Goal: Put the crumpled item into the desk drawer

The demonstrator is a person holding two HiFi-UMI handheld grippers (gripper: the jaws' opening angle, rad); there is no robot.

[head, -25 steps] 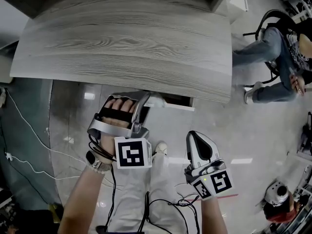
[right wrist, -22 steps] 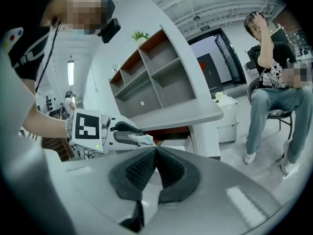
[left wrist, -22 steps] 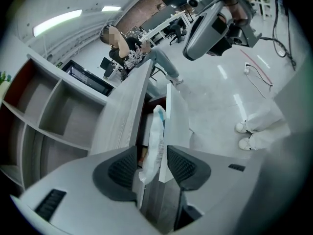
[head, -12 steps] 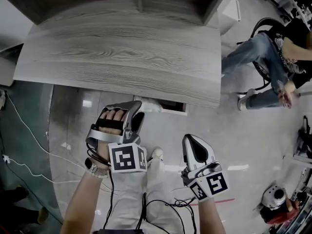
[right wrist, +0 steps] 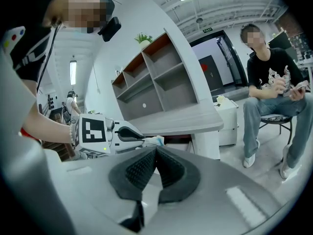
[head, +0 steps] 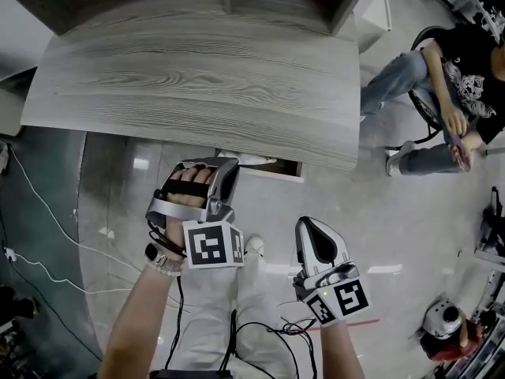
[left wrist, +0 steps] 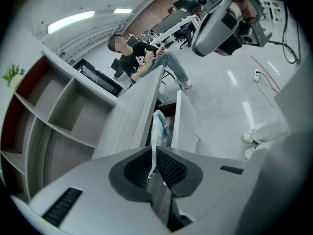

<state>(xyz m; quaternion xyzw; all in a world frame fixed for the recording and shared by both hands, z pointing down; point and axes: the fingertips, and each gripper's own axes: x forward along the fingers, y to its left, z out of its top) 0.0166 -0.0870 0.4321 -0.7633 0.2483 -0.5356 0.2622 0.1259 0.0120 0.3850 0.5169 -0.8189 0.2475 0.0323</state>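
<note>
surface (head: 205, 85): grey wood-grain desk top, bare. it overhangs most of the drawer, so the way in is a narrow slot.
desk drawer (left wrist: 166, 107): pulled out only part way under the front edge of the surface, with its pale drawer front (left wrist: 186, 125) standing close to that edge.
left tool (left wrist: 155, 163): jaws pinched together on a thin white tail of the crumpled wrapper, held right at the drawer mouth.
right tool (right wrist: 155, 153): jaws together with nothing between them, held low and well back from the desk.
crumpled wrapper (left wrist: 159, 125): white with teal, standing out ahead of the left tool in the slot between surface edge and drawer front. i cannot tell whether its far end rests on anything inside.
biggest risk: the grip is on a flimsy tail only. if it slips or tears before the bulk is over the opening, the wrapper would likely fall outside the drawer to the floor.
next risk: released too high, so light a piece may catch on the drawer front or the surface edge and hang there instead of dropping in.
lesser risk: pushing deeper could knock the left tool against the surface edge or shove the drawer further shut, closing the slot.
smallest risk: a bit left sticking up could get pinched when the drawer is closed.
</note>
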